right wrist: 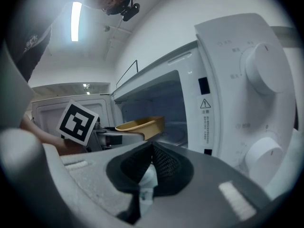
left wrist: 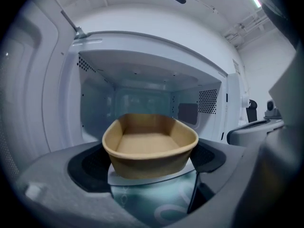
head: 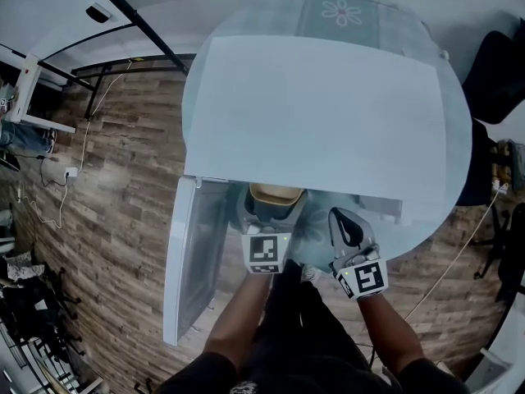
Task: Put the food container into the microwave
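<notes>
At the microwave's [head: 328, 113] open front, the left gripper [head: 271, 210] pinches the tan food container [head: 276, 194]. The container sits crosswise between the two dark pads [left wrist: 88, 167], one pad on each side wall, rim up and level. It's empty, with the bare bottom visible. The near wall faces the left gripper's camera and the far wall faces the cavity [left wrist: 142, 91].

- Container position: at the threshold. From the head view its far end is tucked under the microwave's top edge, and the rest is still outside. The right gripper view shows the same, with its tip just at the opening. Can't tell if it touches the cavity floor.
- Door [head: 193, 253]: swung fully open to the left, beside the left gripper and not touching it.
- Right gripper [head: 344, 224]: pressed together, tips meeting, nothing between them. It's just right of the left gripper, in front of the control panel [right wrist: 237, 80] with its two knobs, and off the container.
- Marker cubes: the left one [head: 264, 253] and the right one [head: 362, 277] both face up towards the head camera.
- Microwave stands on a round table [head: 459, 162] with a pale cloth. Wood floor [head: 123, 179] around it.
</notes>
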`<state>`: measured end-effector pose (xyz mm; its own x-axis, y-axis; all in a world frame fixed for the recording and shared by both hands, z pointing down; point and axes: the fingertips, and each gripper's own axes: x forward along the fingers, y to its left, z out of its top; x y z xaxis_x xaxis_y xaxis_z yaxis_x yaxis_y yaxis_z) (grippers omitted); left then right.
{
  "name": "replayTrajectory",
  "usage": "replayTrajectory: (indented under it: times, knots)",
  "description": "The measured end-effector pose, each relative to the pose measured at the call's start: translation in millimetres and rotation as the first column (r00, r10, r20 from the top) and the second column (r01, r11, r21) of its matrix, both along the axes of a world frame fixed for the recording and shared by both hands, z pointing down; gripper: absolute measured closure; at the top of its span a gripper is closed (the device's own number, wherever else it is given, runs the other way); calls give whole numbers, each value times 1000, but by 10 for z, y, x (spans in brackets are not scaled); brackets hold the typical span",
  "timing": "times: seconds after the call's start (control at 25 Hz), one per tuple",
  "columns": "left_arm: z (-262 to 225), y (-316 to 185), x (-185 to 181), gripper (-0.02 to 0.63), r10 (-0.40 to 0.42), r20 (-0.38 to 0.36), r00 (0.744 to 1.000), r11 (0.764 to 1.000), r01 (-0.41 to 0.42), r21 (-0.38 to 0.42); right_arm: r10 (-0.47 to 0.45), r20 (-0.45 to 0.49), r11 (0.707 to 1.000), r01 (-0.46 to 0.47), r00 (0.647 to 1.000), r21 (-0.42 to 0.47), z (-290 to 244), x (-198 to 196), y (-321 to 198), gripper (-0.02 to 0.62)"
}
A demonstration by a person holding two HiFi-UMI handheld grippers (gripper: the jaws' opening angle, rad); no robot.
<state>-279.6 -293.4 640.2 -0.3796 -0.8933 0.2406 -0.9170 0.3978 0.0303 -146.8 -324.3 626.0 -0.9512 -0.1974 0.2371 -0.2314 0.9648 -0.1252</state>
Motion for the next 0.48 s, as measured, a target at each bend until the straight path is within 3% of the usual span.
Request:
replayTrajectory:
  times: [0.48]
  knots:
    - [112, -206, -127, 89, -21, -6, 1000, 999, 21, -49, 12, 5, 1000, -12, 1000, -1, 62, -90, 1, 594]
